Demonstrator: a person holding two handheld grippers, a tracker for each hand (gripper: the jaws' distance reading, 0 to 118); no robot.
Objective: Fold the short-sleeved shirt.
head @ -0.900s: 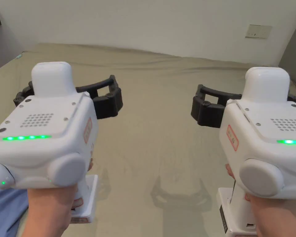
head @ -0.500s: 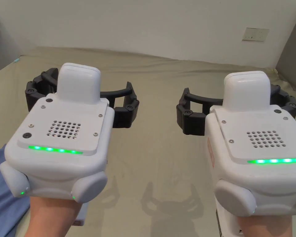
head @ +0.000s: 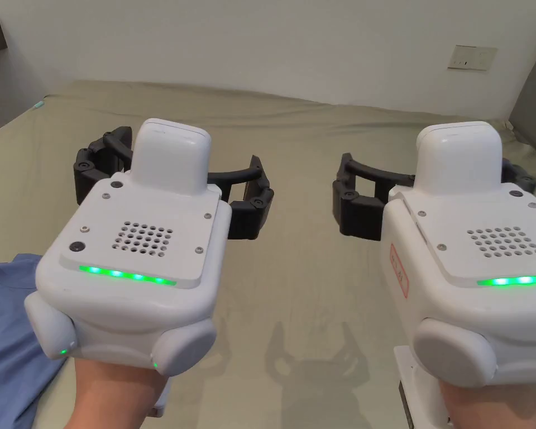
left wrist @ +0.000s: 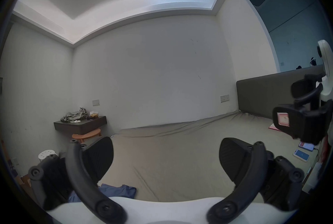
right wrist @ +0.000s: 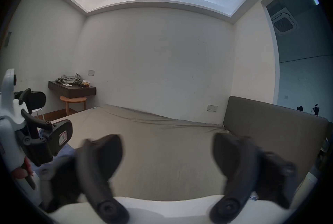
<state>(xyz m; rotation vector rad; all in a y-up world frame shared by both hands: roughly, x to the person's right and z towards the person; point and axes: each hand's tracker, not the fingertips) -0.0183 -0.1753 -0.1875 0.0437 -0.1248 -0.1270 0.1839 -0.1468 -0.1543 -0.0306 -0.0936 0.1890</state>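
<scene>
Olive bedsheet (head: 295,279) bare ahead. Blue shirt (head: 7,329) crumpled at near-left, now more in sight. Left gripper (left wrist: 165,159) and right gripper (right wrist: 167,154) gape wide, empty, drawn closer together; folding unstarted.

Two white handheld claws with black jaws: the left claw (head: 172,179) and the right claw (head: 429,195), side by side above one bed with an olive-green sheet (head: 295,145). One crumpled blue fabric shirt (head: 7,329) lies on the bed's near left part. Two phones with lit screens (left wrist: 301,155) lie by the bed's edge. One round wooden stool (right wrist: 73,100) stands beyond the bed, under one dark wall shelf (right wrist: 72,90).
</scene>
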